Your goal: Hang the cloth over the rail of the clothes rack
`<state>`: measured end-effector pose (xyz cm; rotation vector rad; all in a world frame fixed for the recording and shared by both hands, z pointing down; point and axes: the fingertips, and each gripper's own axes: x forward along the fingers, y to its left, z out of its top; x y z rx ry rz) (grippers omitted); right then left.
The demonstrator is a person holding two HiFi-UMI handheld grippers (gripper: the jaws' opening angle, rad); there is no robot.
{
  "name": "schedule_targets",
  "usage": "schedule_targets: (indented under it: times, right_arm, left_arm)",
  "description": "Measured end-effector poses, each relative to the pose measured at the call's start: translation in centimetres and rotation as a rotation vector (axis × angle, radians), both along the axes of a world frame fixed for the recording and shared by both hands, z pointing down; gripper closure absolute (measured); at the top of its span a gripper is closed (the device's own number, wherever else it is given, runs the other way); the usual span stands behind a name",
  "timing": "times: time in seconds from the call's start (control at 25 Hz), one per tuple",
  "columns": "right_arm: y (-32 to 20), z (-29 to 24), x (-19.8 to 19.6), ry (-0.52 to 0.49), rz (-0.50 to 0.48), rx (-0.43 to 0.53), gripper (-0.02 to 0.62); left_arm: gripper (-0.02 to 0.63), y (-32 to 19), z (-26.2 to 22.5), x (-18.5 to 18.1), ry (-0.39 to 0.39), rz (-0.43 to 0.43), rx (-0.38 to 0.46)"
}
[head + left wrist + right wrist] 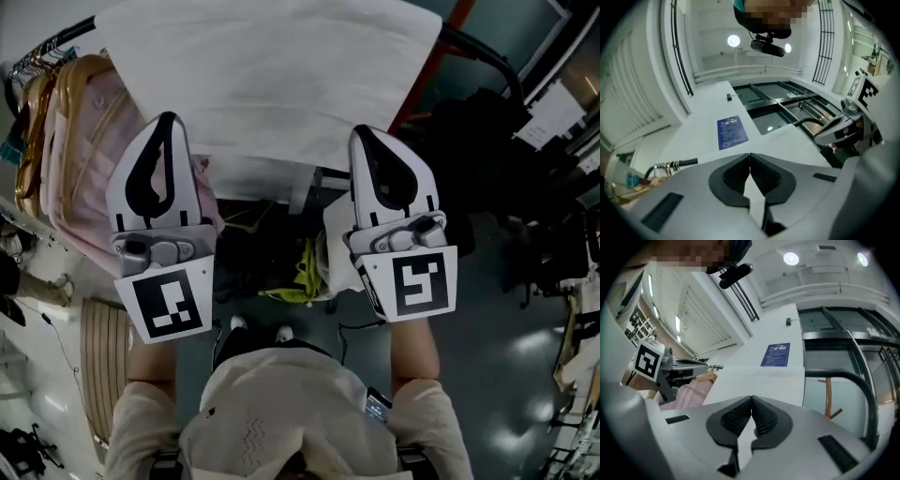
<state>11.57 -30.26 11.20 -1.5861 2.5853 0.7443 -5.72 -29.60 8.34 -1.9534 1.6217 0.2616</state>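
At the near edge of the white cloth [272, 84], two hand-held grippers sit side by side, each with its jaws closed and a strip of that cloth pinched between the pads: the left gripper [166, 120] holds the left part of the hem, the right gripper [367, 131] the right part. Each gripper's own view shows the same thing, with the left gripper [750, 157] and right gripper [751, 399] shut to a thin line and white fabric showing below it. The single cloth lies spread across the one black rail [483, 56] of the clothes rack, and a second layer appears to hang down behind the grippers. Left of the cloth on the same rail hangs a bunch of hangers [37, 103], packed too tightly to count, with one pink garment [80, 169] beneath them. Beyond, one blue notice [731, 132] is fixed to the wall.
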Motion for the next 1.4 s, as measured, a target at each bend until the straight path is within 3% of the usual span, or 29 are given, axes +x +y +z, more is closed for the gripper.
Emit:
schedule_targets:
  times: [0.16, 0.28, 0.44, 0.52, 0.68, 0.8, 1.04, 1.2, 1.4]
  right_arm:
    - [-0.1, 6.0, -1.4, -0.061, -0.043, -0.161, 0.577]
    - [0.3, 9.9, -1.6, -0.152, -0.020, -0.235, 0.577]
    - [0.6, 14.2, -3.1, -0.235, 0.002, -0.284, 0.577]
    - [0.6, 15.8, -4.0, -0.252, 0.021, -0.300, 0.577]
    - [1.0, 18.5, -5.0, -0.313, 0.096, -0.332, 0.577]
    - [1.7, 20.8, -5.7, -0.282, 0.136, -0.325, 0.577]
    - [2.4, 25.9, -7.2, -0.209, 0.154, -0.377, 0.577]
    - [3.7, 27.1, -8.0, -0.185, 0.151, -0.396, 0.577]
    - [5.0, 26.3, -9.9, -0.199, 0.106, -0.382, 0.577]
  left_arm:
    - [0.592, -0.7, 7.0, 0.1, 0.026, 0.085, -0.144]
    - [0.592, -0.4, 11.2, -0.4, 0.047, 0.119, -0.240]
    - [0.592, 0.2, 16.4, -1.8, -0.055, 0.075, -0.337]
    - [0.592, 0.5, 18.1, -2.7, -0.069, 0.085, -0.370]
    - [0.592, 0.5, 21.4, -3.7, 0.041, 0.183, -0.453]
    - [0.592, 0.8, 23.3, -3.7, 0.097, 0.230, -0.456]
    - [0.592, 1.8, 27.8, -2.9, 0.029, 0.233, -0.511]
    - [0.592, 3.4, 28.5, -2.4, 0.040, 0.239, -0.472]
    - [0.592, 5.0, 28.8, -0.3, -0.053, 0.300, -0.451]
